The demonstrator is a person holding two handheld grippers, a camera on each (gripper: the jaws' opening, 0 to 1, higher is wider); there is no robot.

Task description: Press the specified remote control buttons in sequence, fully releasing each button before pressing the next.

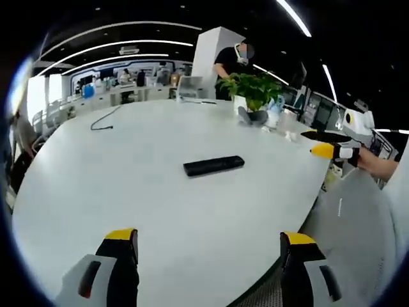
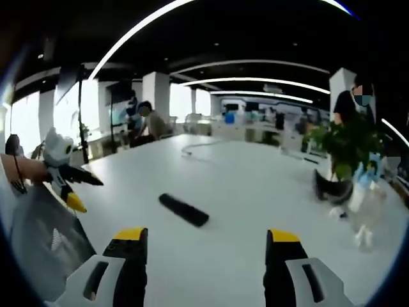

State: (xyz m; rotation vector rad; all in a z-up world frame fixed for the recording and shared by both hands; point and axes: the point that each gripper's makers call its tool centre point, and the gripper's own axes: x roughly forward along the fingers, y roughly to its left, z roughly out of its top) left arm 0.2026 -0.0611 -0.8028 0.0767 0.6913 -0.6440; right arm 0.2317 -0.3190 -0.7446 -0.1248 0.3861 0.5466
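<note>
A black remote control (image 1: 214, 165) lies flat near the middle of the white oval table (image 1: 115, 192). In the left gripper view my left gripper (image 1: 209, 248) stands open above the near table edge, well short of the remote, nothing between its yellow-tipped jaws. My right gripper (image 1: 321, 143) comes in from the right, open and off the table's right edge. In the right gripper view the remote (image 2: 184, 210) lies ahead and slightly left of my open right gripper (image 2: 206, 242). The left gripper (image 2: 82, 189) hangs open at the left, held by a hand.
A potted plant (image 1: 252, 89) (image 2: 345, 144) and some clear bottles (image 1: 281, 118) (image 2: 361, 198) stand at the table's far right side. A thin cable (image 1: 102, 121) (image 2: 192, 150) lies at the far side. A person (image 1: 231, 61) stands behind the plant. Desks lie beyond.
</note>
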